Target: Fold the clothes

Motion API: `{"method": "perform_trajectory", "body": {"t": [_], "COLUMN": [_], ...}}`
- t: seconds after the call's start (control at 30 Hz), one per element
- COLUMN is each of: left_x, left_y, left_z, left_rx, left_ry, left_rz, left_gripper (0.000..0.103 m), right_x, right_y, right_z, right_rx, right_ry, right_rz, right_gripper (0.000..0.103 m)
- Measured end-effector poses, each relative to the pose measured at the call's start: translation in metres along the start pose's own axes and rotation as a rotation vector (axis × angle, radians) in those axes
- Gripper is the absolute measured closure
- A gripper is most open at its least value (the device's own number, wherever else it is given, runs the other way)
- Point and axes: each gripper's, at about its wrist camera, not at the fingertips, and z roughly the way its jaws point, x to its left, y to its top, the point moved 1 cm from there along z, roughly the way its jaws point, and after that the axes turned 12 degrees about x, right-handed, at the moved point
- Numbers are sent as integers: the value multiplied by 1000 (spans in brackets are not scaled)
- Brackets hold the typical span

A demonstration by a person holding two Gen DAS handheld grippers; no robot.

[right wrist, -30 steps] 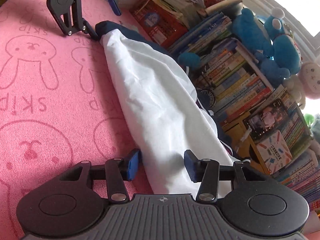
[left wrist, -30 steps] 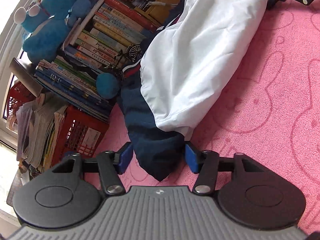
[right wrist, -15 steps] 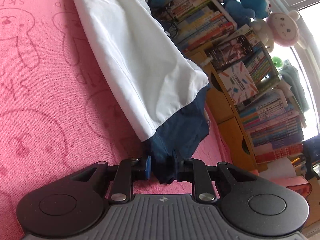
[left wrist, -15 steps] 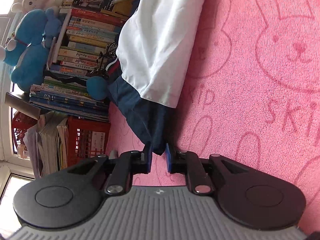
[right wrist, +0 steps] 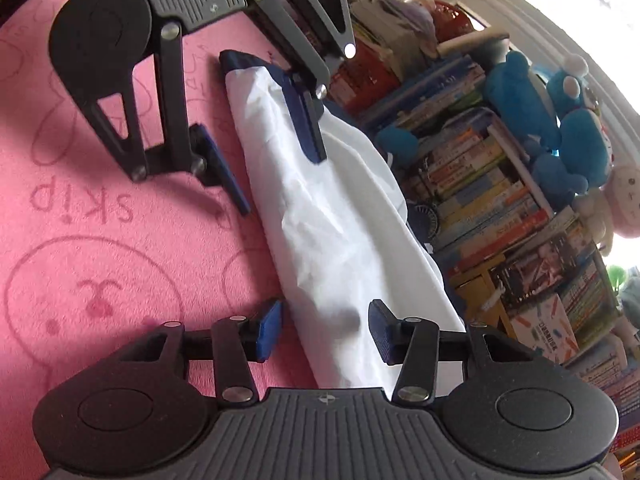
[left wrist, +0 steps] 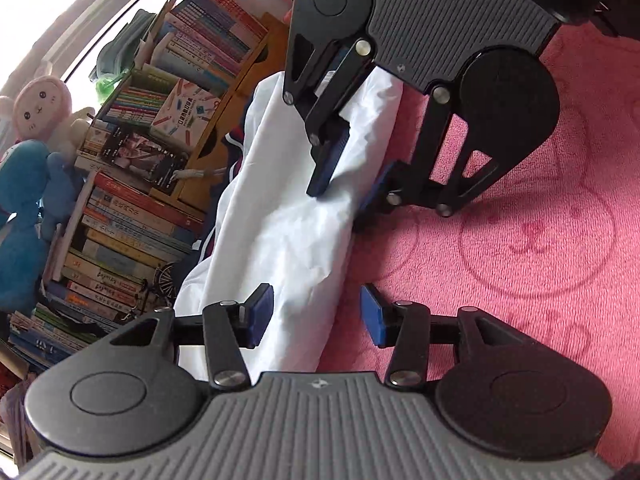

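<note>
One garment [left wrist: 280, 216] lies folded into a long white strip with navy showing at its edges. Two tools work over it, the left tool [left wrist: 316, 314] and the right tool [right wrist: 324, 330]. Beside it sit two blue plush toys [right wrist: 520, 92] and one pink-and-white plush rabbit [left wrist: 42, 100] (the stacked books are too many to count).

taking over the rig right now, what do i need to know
Left gripper: fingers opening, astride one end of the white garment, not pinching it.
Right gripper: fingers closing astride the other end, no grip yet.
Garment: a long narrow strip on the pink blanket, beside the stacked books.
Done: folded lengthwise, it seems.
Left: probably fold it end to end.
</note>
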Motion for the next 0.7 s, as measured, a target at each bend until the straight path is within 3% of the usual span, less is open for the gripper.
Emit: {"method": "perform_trajectory", "body": {"t": [0.1,0.17,0.2,0.23,0.27,0.37,0.47,0.5,0.6,0.7], "left_x": [2,4,7,12,18,32,34,33,22,18], "left_y": [5,6,6,6,8,12,13,13,1,-20], "left_z": [10,14,18,22,20,13,11,12,25,43], "left_rx": [-15,-15,-1,18,13,-2,0,9,56,148], "left_ry": [43,73,88,111,96,72,86,90,194,244], "left_rz": [11,24,19,-7,-46,-128,-119,-111,3,93], "left_gripper": [43,46,72,89,97,98,97,92,80,79], "right_x": [-21,-31,-34,-38,-35,-24,-14,-14,-23,-30], "right_y": [4,2,0,-1,-2,-1,3,3,-3,-18], "right_z": [2,-3,-5,-7,-8,0,20,28,51,59], "right_rx": [-25,-38,-41,-44,-44,-38,-23,-13,31,82], "right_ry": [20,22,20,18,1,-63,-136,-162,-209,-231], "right_rz": [104,139,144,149,126,45,-27,-43,-72,-127], "right_gripper": [86,86,86,86,81,66,65,65,70,74]}}
